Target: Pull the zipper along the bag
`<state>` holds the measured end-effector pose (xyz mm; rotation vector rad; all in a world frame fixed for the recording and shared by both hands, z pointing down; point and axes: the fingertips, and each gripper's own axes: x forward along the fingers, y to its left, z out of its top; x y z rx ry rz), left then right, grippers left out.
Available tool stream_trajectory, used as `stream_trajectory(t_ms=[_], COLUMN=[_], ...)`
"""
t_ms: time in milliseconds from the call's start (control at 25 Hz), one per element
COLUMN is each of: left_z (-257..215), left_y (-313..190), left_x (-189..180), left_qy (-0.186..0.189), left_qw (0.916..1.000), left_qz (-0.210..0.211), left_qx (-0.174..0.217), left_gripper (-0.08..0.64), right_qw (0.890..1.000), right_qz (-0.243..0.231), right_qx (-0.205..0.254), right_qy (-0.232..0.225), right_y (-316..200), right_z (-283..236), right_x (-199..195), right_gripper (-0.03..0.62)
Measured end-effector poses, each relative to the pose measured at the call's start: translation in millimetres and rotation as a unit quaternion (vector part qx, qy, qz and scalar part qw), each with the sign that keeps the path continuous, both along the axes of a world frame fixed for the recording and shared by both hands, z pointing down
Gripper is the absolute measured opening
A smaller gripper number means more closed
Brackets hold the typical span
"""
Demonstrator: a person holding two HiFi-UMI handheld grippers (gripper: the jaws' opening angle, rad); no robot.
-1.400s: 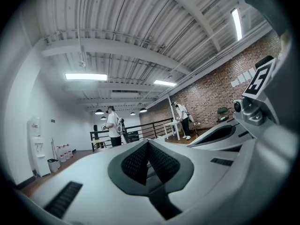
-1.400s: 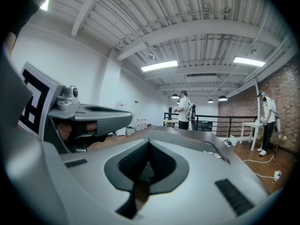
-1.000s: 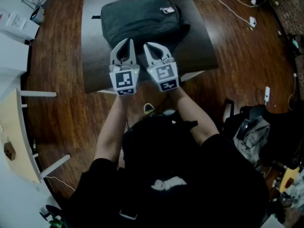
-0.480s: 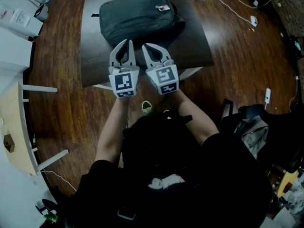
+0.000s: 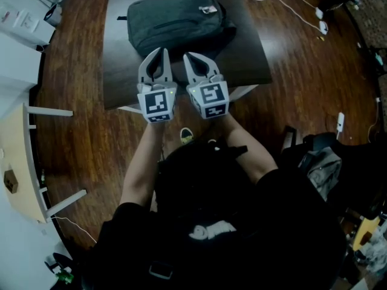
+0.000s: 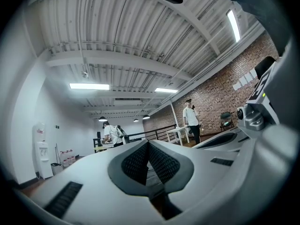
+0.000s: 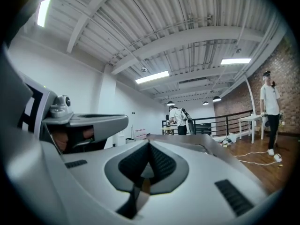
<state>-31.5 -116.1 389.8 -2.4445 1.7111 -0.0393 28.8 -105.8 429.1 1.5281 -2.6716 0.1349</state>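
Observation:
A dark grey bag [image 5: 175, 23] lies flat on the dark table [image 5: 248, 59], with a white tag [image 5: 209, 9] at its right end and a zipper seam running along its top face. My left gripper [image 5: 159, 51] and right gripper [image 5: 189, 57] are held side by side over the table's front part, just short of the bag's near edge. Both are shut with nothing between the pads. In the left gripper view the left gripper [image 6: 148, 142] points up at the ceiling; the right gripper [image 7: 149, 143] does the same in its own view. Neither gripper view shows the bag.
Wooden floor surrounds the table. White cables [image 5: 290, 5] trail across the floor at the upper right. A pale shelf unit [image 5: 18, 156] stands at the left, and dark bags [image 5: 326, 162] lie at the right. People stand far off in both gripper views.
Both grippers stay side by side at almost the same spot. The head view has shifted slightly, so the bag sits a little higher in the picture.

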Motion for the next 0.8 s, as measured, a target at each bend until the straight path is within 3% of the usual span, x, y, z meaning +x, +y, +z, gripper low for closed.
stream_trajectory(t_ms=[800], left_z=[-3.2], left_y=[-0.4], left_x=[9.9], left_qy=[-0.006], left_qw=[0.9999], left_qz=[0.011], left_qx=[0.004], left_gripper=[-0.002], right_qw=[1.000], right_qz=[0.002], right_qx=[0.008], right_qy=[0.007], right_y=[1.1], right_z=[-3.8], right_x=[7.6], right_gripper=[0.015])
